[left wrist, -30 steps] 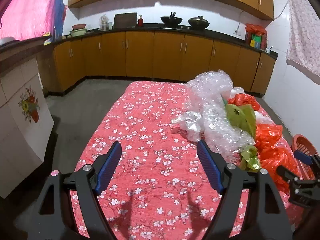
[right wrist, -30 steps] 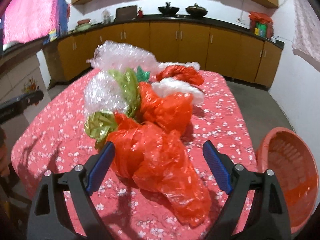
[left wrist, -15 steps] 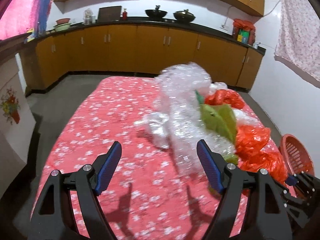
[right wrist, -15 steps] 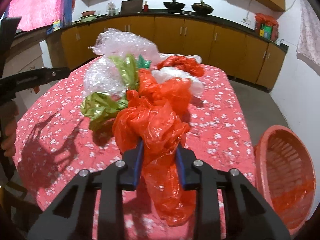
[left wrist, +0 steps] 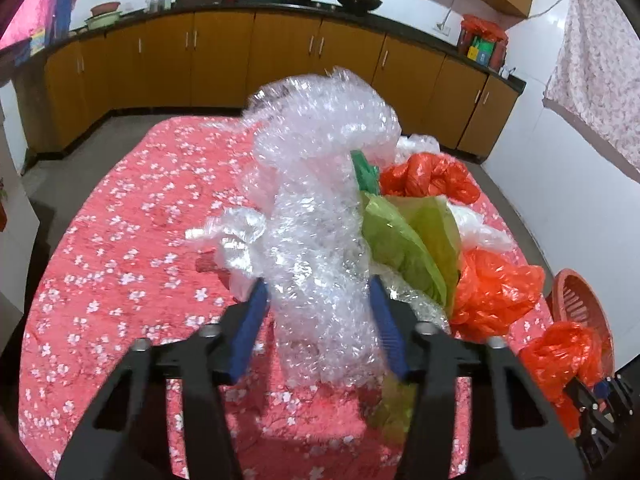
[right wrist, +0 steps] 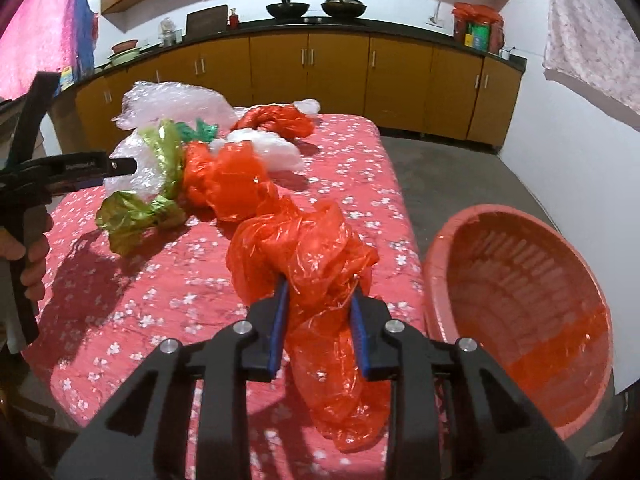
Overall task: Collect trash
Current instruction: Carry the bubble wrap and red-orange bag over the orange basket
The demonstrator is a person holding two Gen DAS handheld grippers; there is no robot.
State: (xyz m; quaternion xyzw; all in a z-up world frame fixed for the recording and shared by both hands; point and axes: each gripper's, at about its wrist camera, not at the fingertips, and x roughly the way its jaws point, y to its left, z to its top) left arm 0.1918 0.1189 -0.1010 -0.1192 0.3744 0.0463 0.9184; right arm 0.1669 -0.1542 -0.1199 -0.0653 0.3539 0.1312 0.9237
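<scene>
1. Two grippers are working over one table, which is wearing a red cloth with white blossoms.
2. Nearest in the right wrist view, the right gripper is clamping narrow on a crumpled orange bag; the blue pads are pressing its sides, and the loose tail of the bag is hanging down between the black arms toward the table's near edge.
3. Just to the right of that bag, beside the table, a salmon plastic basket is sitting tilted with its mouth facing the camera.
4. In the left wrist view, the left gripper is closing its jaws around a tall wad of bubble wrap; the wrap is sitting between the blue pads, and both pads are looking to be touching its sides.
5. Beside the bubble wrap, a yellow-green bag is leaning against it, with a second orange bag lying to its right.
6. Farther along the cloth, a dark green scrap, a white bag and a third orange bag are lying close together.
7. At the left edge of the right wrist view, a person's hand is gripping the left tool's handle.
8. Beyond the table, brown cabinets are running along the wall, with two dark woks sitting on the counter.
</scene>
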